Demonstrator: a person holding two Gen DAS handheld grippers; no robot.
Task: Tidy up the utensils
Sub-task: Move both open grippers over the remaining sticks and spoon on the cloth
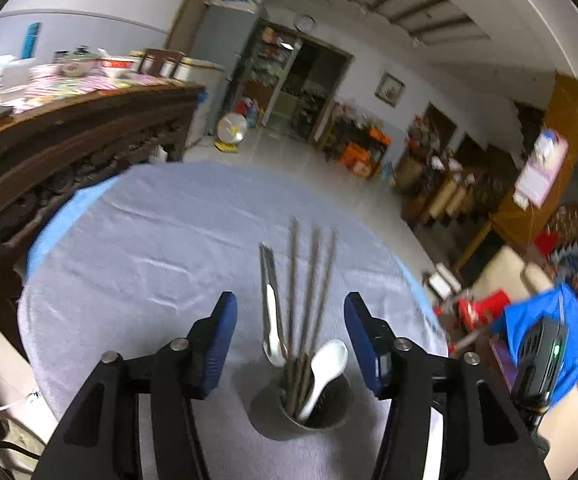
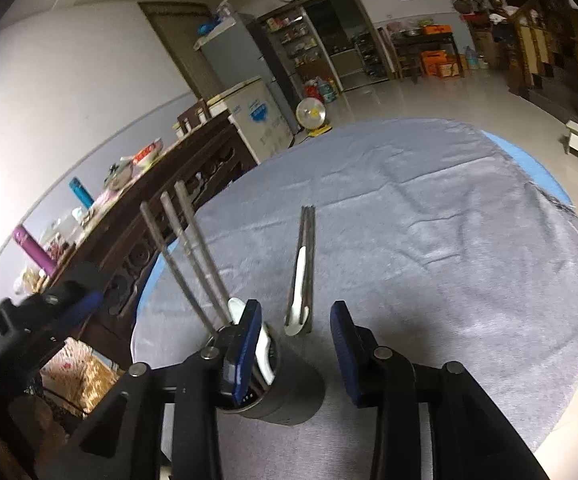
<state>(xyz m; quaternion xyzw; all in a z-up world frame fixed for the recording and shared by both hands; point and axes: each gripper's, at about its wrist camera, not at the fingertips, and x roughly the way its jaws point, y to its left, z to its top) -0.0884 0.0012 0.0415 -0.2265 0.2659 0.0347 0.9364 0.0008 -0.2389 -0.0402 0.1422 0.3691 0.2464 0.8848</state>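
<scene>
A dark round utensil holder (image 1: pixel 305 412) stands on the grey cloth of the round table (image 1: pixel 149 240). It holds three chopsticks (image 1: pixel 321 280) and a white spoon (image 1: pixel 325 364). Just beyond it a second white spoon (image 1: pixel 272 320) lies on the cloth next to a chopstick. My left gripper (image 1: pixel 289 320) is open and empty, hovering over the holder. In the right wrist view the holder (image 2: pixel 277 392) sits partly behind my left finger, with the chopsticks (image 2: pixel 185 248) leaning left. The loose spoon (image 2: pixel 297 292) and chopstick lie ahead of my open, empty right gripper (image 2: pixel 295 328).
A dark carved wooden sideboard (image 1: pixel 69 140) with dishes on top runs along the left of the table. The left gripper (image 2: pixel 29 320) shows at the left edge of the right wrist view. A fan (image 2: pixel 310 114), fridge and shelves stand across the tiled floor.
</scene>
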